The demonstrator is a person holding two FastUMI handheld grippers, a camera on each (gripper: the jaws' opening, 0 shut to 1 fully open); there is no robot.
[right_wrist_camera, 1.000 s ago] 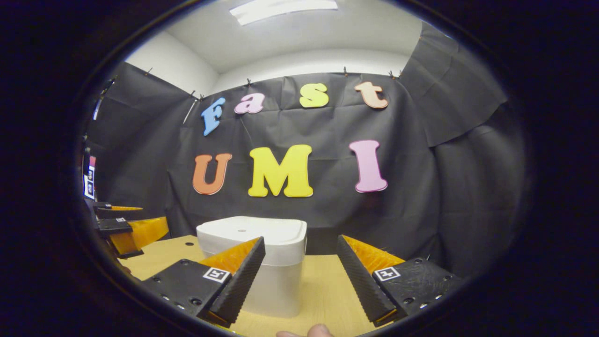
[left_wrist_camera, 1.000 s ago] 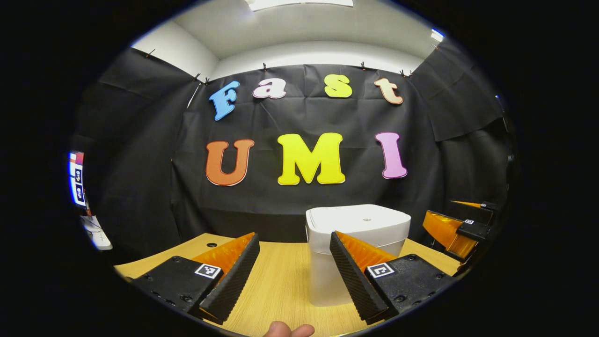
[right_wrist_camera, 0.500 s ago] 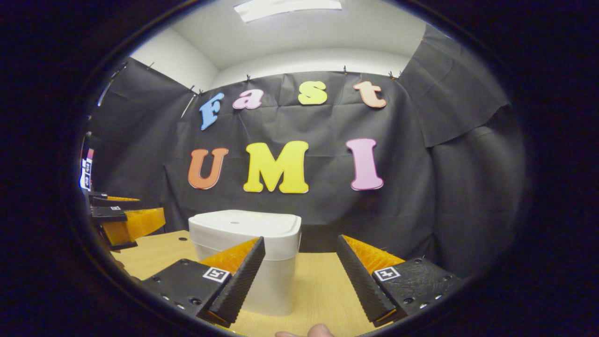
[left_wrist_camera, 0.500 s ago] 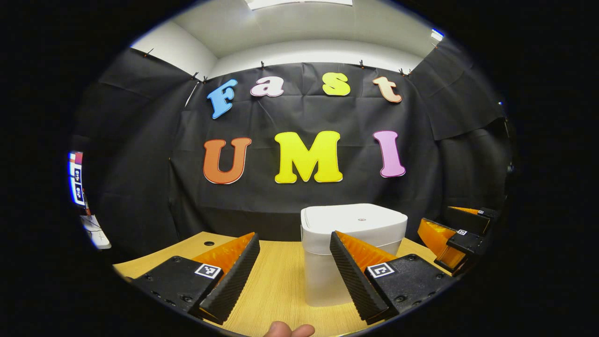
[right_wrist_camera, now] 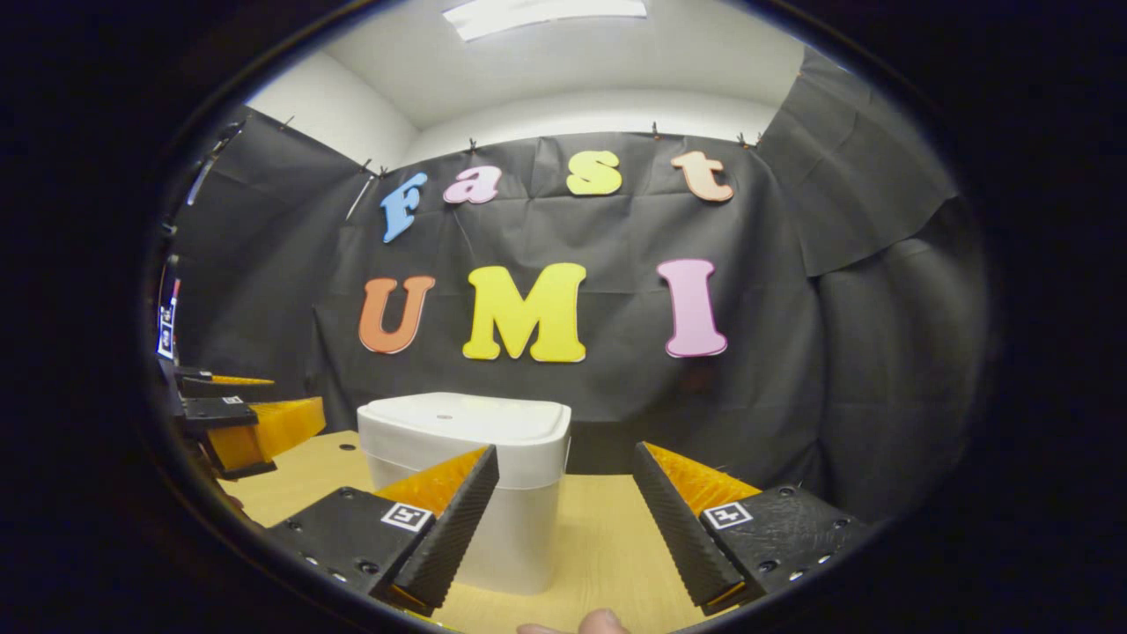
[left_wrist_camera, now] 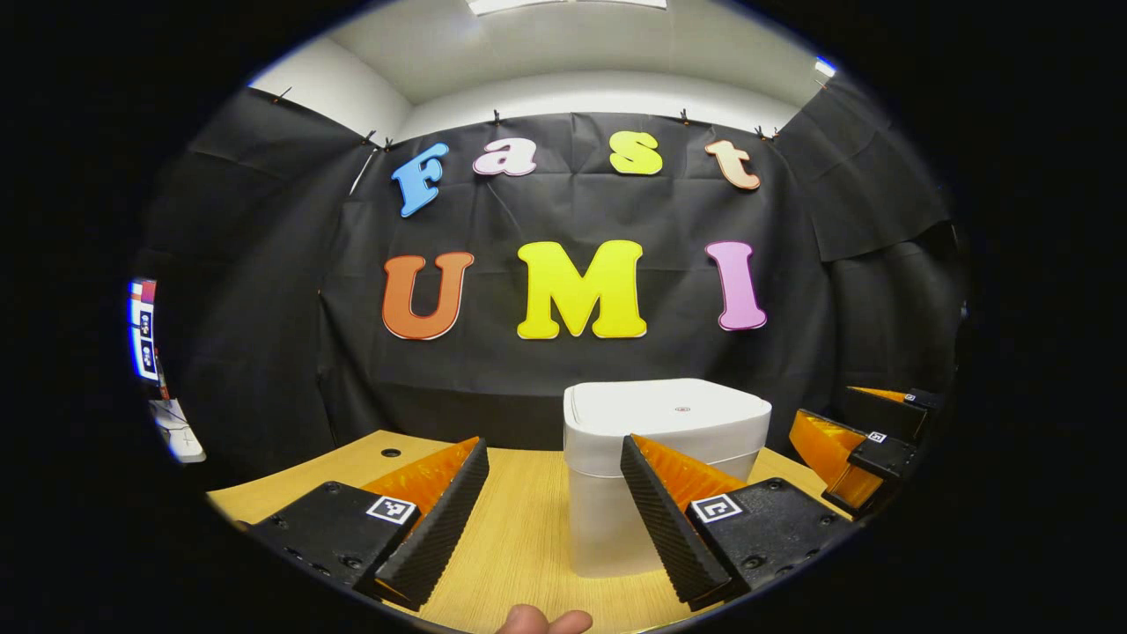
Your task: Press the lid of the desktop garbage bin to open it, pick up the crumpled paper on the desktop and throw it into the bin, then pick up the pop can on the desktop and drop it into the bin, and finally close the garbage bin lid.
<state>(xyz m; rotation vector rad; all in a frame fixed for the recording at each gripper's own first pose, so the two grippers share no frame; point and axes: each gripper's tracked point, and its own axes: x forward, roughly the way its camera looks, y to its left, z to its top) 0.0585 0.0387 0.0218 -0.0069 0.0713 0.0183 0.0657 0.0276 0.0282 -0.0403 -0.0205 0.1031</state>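
Wooden desk (left_wrist_camera: 519,528) carrying white bin (left_wrist_camera: 656,467), lid (left_wrist_camera: 669,409) lying closed, standing mid-desk near black cloth wall. Left gripper (left_wrist_camera: 550,502) and right gripper (right_wrist_camera: 563,511) hovering before bin, both gaping wide, gripping nothing.

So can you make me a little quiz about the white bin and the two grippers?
1. True or false: the lid of the garbage bin is shut.
2. What does the bin stand on? A carpet, B wooden desktop, C chair.
3. Fill in: the left gripper and the right gripper are both ____, holding nothing.

Key: 1 true; 2 B; 3 open.
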